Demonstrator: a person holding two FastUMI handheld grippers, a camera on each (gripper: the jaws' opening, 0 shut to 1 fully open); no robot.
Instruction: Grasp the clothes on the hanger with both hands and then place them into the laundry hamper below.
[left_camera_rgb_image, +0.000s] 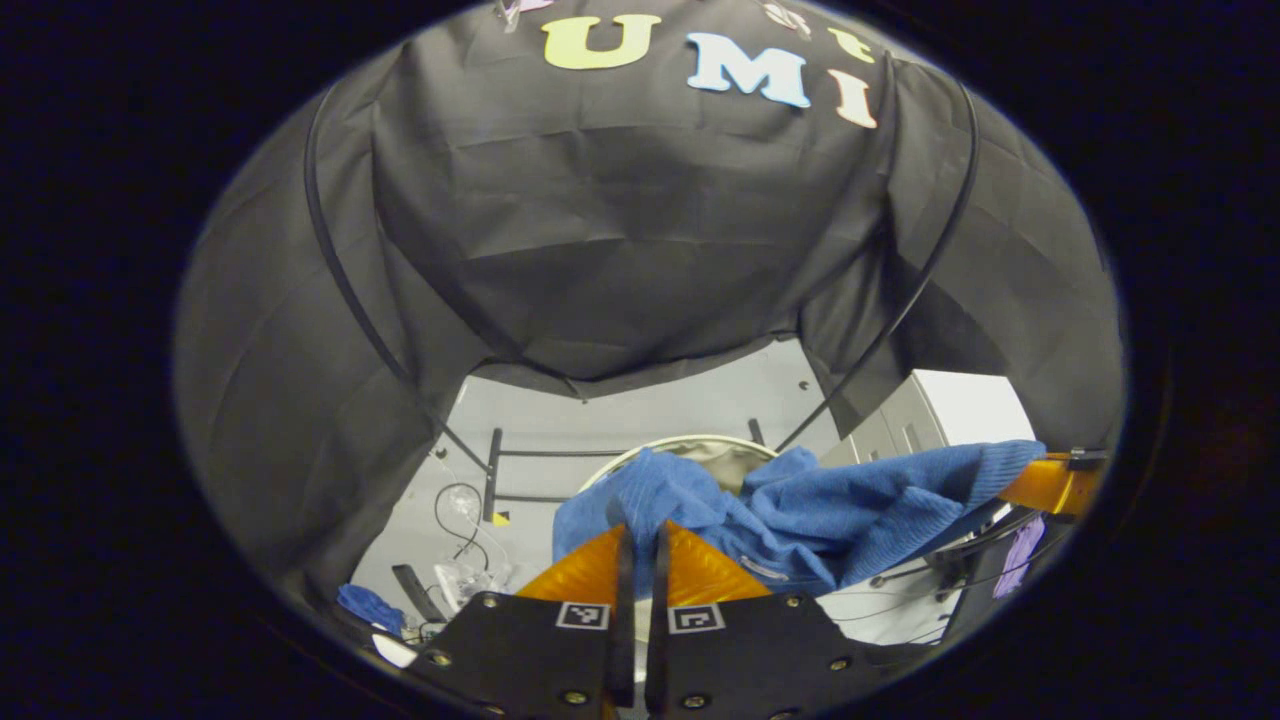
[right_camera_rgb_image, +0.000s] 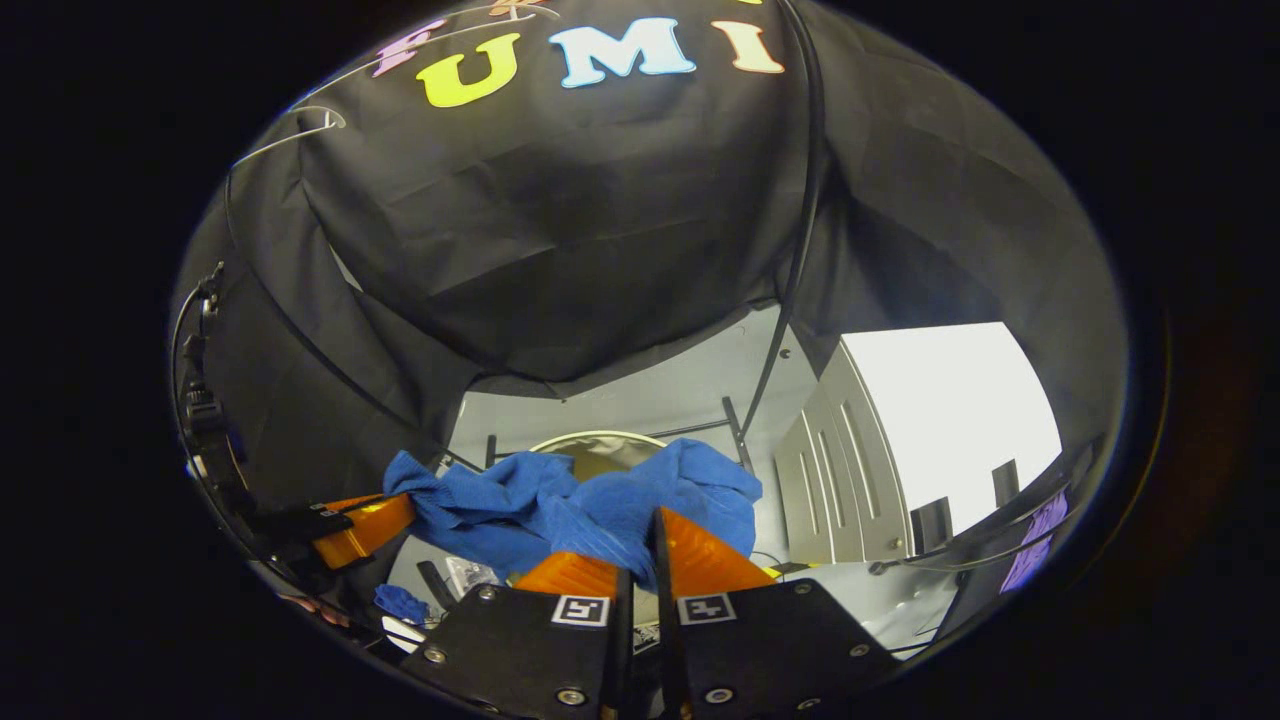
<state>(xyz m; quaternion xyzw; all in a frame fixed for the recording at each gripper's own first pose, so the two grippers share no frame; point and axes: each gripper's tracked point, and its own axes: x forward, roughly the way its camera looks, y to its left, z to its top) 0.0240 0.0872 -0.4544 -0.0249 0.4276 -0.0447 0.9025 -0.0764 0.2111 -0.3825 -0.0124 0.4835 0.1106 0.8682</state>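
Observation:
A blue knitted garment (left_camera_rgb_image: 800, 515) stretches between both grippers, sagging in the middle. In the left gripper view my left gripper (left_camera_rgb_image: 640, 535) is shut on one end of it, and the right gripper (left_camera_rgb_image: 1050, 482) holds the other end at the far right. In the right gripper view my right gripper (right_camera_rgb_image: 640, 545) is shut on a bunched end of the garment (right_camera_rgb_image: 600, 505), with the left gripper (right_camera_rgb_image: 365, 530) gripping the far end at the left. Below the cloth lies the round pale rim of the laundry hamper (left_camera_rgb_image: 690, 442), also seen as the hamper (right_camera_rgb_image: 600, 440) behind the garment.
A black metal rack frame (left_camera_rgb_image: 495, 475) stands on the grey floor beside the hamper. Cables and a small blue cloth (left_camera_rgb_image: 370, 605) lie at the lower left. White cabinet doors (right_camera_rgb_image: 840, 470) stand to the right. Black booth cloth hangs all around.

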